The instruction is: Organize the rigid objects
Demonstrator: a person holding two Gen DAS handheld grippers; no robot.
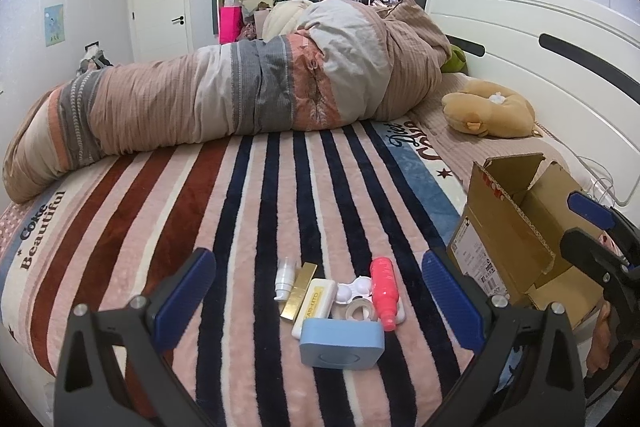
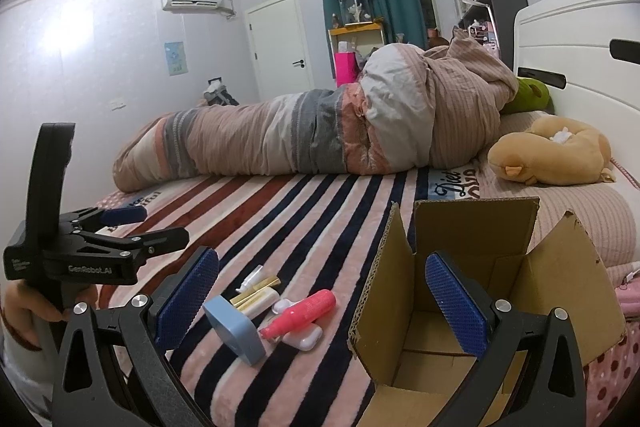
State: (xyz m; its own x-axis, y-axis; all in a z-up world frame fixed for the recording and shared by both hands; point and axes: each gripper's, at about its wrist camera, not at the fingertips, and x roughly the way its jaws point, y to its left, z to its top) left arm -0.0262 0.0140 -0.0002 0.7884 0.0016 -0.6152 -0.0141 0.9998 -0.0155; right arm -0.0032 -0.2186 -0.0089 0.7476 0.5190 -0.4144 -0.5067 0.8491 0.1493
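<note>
Two wide-open claws (image 1: 318, 291) (image 2: 322, 291) flank small hard plastic items (image 1: 340, 303) and corrugated cardboard box (image 2: 472, 291).

Striped blanket (image 1: 280, 187) reads "Coke Beautiful" at left edge and "Diet" upper right; cream case (image 1: 314, 303) reads "AO-KITO", uncertain; left gripper (image 2: 120, 227) body reads "GenRobot.AI", seen from right wrist.
</note>
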